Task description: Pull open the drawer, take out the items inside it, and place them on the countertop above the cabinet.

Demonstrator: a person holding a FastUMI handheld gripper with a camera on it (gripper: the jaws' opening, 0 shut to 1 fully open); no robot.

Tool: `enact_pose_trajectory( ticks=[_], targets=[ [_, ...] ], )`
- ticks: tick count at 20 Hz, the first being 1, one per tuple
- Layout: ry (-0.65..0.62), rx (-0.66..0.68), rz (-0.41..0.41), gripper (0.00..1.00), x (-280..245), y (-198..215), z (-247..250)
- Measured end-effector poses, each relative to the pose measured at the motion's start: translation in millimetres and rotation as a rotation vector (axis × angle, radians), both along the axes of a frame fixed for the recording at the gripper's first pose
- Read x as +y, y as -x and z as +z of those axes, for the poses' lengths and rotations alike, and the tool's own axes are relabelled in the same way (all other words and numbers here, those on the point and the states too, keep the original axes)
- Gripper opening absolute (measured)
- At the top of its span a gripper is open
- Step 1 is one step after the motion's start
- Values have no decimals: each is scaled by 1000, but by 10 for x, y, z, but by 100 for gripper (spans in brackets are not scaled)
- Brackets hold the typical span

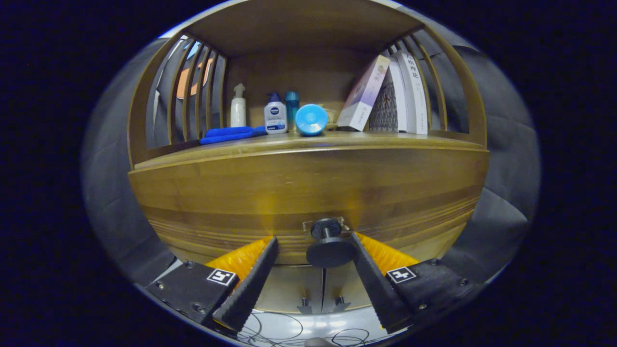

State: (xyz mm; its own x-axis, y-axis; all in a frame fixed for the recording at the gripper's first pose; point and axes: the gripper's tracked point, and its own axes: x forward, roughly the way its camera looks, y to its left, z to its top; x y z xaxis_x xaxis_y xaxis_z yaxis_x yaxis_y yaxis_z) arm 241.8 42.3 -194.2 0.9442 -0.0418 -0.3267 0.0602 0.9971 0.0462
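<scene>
The wooden drawer front [308, 193] spans the cabinet and looks shut. Its round black knob [330, 249] sticks out toward me. My gripper [313, 253] is open, its two black fingers on either side of the knob. The knob sits close against the right finger [373, 279], while a gap separates it from the left finger [253, 282]. Above the drawer runs the countertop [385, 140], a wooden shelf under a slatted hutch. The drawer's contents are hidden.
On the countertop stand a white spray bottle [238, 107], a white and blue bottle [275, 114], a teal bottle [291, 106], a round blue item [311, 119], a blue cloth [231, 134] and leaning books [390, 94]. Two lower cabinet doors [322, 289] hang below the drawer.
</scene>
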Motion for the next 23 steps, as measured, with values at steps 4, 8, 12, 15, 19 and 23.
enact_pose_trajectory(
  ticks=[4,8,12,15,19,23],
  targets=[
    [28,-5,17,99,-31,44,96],
    [52,-54,36,99,-91,404,412],
    [75,-152,60,99,-109,970,967],
    [65,-241,62,99,-162,1414,1424],
    [86,-337,64,99,-154,1802,1764],
    [66,-344,49,99,-126,2041,1780]
  ],
)
